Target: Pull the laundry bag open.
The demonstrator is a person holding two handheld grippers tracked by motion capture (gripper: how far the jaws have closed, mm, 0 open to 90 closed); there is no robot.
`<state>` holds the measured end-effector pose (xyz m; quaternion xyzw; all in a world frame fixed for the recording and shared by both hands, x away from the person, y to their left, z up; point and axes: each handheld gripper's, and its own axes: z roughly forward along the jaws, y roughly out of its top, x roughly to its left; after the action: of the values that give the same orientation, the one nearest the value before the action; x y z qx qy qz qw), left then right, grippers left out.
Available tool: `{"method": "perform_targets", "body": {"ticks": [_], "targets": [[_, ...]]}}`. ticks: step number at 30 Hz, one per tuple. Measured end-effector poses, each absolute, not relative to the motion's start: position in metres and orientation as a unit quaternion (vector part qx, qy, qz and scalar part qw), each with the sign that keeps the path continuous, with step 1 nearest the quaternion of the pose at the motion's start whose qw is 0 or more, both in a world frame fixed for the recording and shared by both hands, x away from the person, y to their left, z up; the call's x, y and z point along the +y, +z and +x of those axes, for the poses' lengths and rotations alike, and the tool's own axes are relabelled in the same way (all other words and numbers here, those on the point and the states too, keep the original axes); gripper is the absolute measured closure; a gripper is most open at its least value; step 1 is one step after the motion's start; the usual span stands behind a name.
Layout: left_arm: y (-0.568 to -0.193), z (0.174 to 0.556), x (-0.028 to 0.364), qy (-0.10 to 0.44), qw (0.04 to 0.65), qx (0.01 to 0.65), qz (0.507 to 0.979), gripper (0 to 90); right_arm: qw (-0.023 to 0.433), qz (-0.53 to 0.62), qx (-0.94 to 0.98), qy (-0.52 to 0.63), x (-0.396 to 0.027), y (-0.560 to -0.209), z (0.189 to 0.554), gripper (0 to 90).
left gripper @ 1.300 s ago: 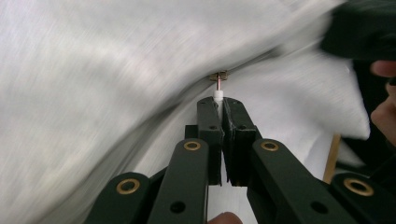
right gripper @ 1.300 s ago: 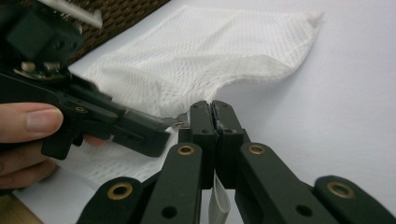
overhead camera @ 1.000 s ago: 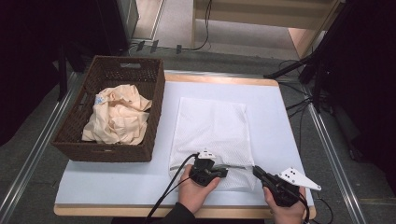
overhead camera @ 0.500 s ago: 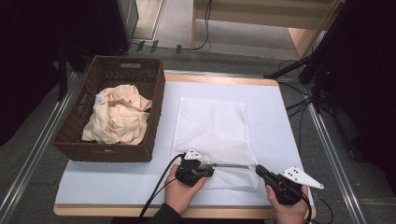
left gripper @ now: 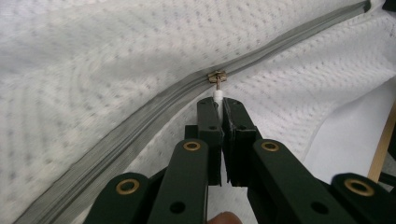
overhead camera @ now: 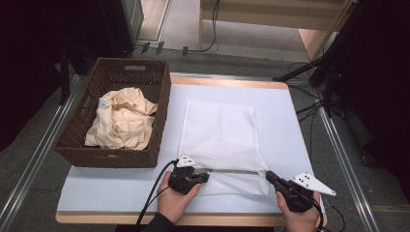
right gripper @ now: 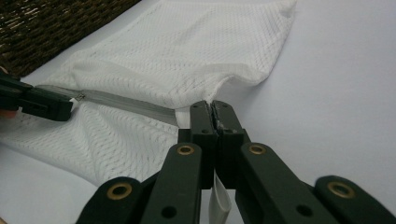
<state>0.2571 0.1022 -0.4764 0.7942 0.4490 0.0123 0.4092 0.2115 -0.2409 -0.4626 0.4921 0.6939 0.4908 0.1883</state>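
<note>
A white mesh laundry bag [overhead camera: 220, 135] lies flat on the table, its grey zipper [overhead camera: 237, 170] running along the near edge. My left gripper [overhead camera: 205, 175] sits at the bag's near left corner. In the left gripper view it [left gripper: 220, 105] is shut on the white zipper pull [left gripper: 217, 92], just behind the brass slider [left gripper: 216, 76]. My right gripper [overhead camera: 268, 175] is at the near right corner. The right gripper view shows it [right gripper: 214, 109] shut on the bag's edge at the zipper's end [right gripper: 163, 112], with a white tab [right gripper: 218, 200] hanging under the jaws.
A dark wicker basket [overhead camera: 162, 96] stands left of the bag, holding crumpled cream cloth [overhead camera: 123, 121]. The pale blue table top [overhead camera: 300, 125] has bare room right of the bag. Its wooden front edge [overhead camera: 232, 220] runs close to both hands.
My left gripper has moved left along the zipper, from the middle of the bag's near edge to its left corner, taking the pull along. The right gripper has stayed put.
</note>
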Motion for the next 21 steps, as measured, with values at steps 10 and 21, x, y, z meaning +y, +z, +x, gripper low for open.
{"method": "perform_targets", "body": {"ticks": [10,21], "targets": [[-0.475,0.247,0.127,0.037,0.409,0.458,0.788,86.9,0.188,0.493,0.694,0.489,-0.241,-0.463,0.212,89.4],[-0.467,0.239,0.153,0.056,0.402,0.466,0.786,86.8,0.187,0.494,0.696,0.486,-0.24,-0.465,0.212,89.3]]}}
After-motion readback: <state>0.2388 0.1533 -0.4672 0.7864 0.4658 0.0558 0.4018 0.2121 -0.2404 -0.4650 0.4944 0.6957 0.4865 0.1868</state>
